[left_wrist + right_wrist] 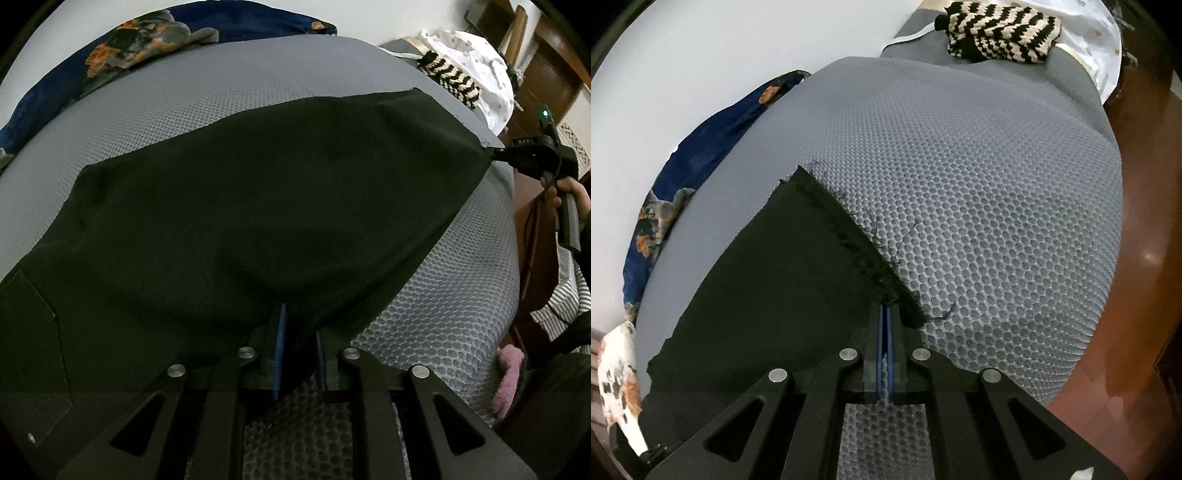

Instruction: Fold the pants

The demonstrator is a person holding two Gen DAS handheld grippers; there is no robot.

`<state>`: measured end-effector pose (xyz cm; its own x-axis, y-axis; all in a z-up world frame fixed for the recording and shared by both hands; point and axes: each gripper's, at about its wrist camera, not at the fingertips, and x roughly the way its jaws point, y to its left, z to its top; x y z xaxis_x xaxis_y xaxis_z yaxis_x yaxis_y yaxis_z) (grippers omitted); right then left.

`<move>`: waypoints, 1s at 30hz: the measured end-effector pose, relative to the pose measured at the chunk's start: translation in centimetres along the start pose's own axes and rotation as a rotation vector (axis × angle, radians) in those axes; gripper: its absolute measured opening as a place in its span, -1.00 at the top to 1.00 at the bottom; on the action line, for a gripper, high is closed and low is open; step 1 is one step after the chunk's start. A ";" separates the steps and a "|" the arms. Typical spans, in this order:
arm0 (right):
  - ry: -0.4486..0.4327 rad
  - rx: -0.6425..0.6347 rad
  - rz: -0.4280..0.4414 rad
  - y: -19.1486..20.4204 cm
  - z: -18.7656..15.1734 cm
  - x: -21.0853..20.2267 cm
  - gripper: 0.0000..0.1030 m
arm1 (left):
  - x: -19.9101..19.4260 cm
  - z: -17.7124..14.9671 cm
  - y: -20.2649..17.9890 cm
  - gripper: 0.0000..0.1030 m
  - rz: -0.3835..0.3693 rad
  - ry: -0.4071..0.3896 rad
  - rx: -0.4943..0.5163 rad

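Black pants (240, 221) lie spread across a grey mesh mattress (184, 92). My left gripper (300, 321) is shut on the near edge of the pants, with cloth bunched between the blue pads. My right gripper (493, 152) shows at the right of the left wrist view, pinching the far corner and pulling the cloth taut. In the right wrist view my right gripper (886, 310) is shut on the frayed hem of the pants (783, 280), its pads pressed together. A back pocket (26, 332) shows at lower left.
A blue floral blanket (92, 48) lies along the wall side of the mattress (979, 203). A black-and-cream knit item (1001, 29) and white cloth (480, 62) sit at the far end. The wooden floor (1145, 258) runs along the right edge. A pink slipper (511, 380) lies below the bed.
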<state>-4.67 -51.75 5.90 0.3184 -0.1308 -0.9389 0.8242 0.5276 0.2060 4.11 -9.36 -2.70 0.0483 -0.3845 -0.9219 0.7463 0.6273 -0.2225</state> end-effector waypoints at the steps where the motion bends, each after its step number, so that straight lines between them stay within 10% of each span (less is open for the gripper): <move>1: -0.003 -0.003 -0.003 0.0 -0.1 -0.1 0.99 | -0.1 -0.1 0.2 0.69 -0.001 0.001 -0.003; 9: 0.018 -0.029 -0.010 -0.1 0.2 0.0 0.84 | -1.6 -0.2 2.3 0.03 -0.094 -0.019 -0.111; 13: 0.029 -0.017 -0.005 -0.3 1.1 -0.9 0.51 | -3.0 -0.5 4.0 -0.01 -0.140 -0.059 -0.180; 30: 0.195 -0.237 0.245 8.5 12.3 4.9 0.51 | -3.1 1.0 7.5 -0.03 -0.049 -0.138 -0.404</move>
<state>9.62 -58.26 6.46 0.3788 0.1728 -0.9092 0.5965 0.7055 0.3826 10.26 -4.13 -1.17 0.1280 -0.4898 -0.8624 0.4314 0.8105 -0.3963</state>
